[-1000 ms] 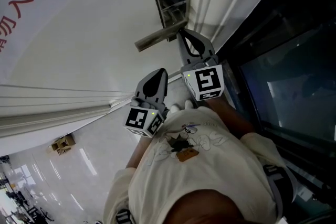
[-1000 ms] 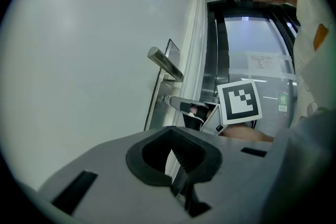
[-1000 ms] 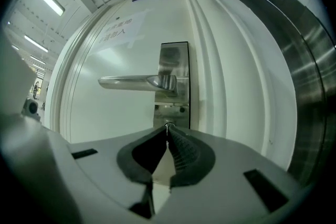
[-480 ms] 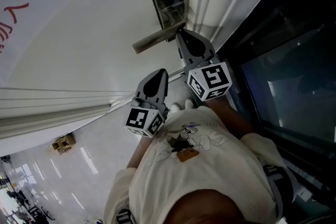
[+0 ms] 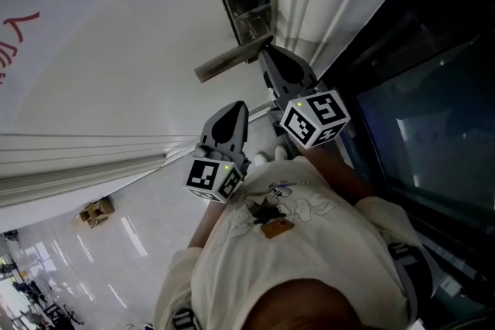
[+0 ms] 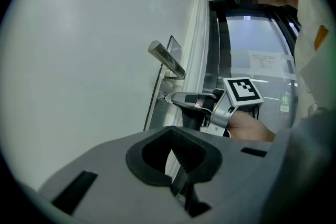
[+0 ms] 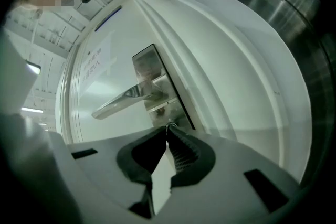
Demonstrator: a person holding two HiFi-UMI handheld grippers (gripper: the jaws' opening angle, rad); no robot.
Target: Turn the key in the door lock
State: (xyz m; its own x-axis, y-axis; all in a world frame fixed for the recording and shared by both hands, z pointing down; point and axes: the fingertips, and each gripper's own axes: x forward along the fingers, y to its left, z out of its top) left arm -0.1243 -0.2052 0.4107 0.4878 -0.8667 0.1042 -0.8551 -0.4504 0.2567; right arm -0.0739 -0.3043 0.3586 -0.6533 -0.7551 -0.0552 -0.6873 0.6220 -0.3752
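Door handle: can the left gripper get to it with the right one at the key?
Probably yes. The door handle juts left, clear of the right gripper, which is shut on the key below its pivot. The left gripper hangs back from the handle's free end with nothing between them.

The person is wearing a cream T-shirt (image 5: pixel 325 251) with a line-drawn print (image 5: pixel 290 201) and a small brown tag (image 5: pixel 274 228) on the chest. The left gripper (image 5: pixel 234 108) and right gripper (image 5: pixel 268 52), mid-frame, are showing grey shells and dark-lined jaws. Each is carrying a white cube with black square markers and a green light.
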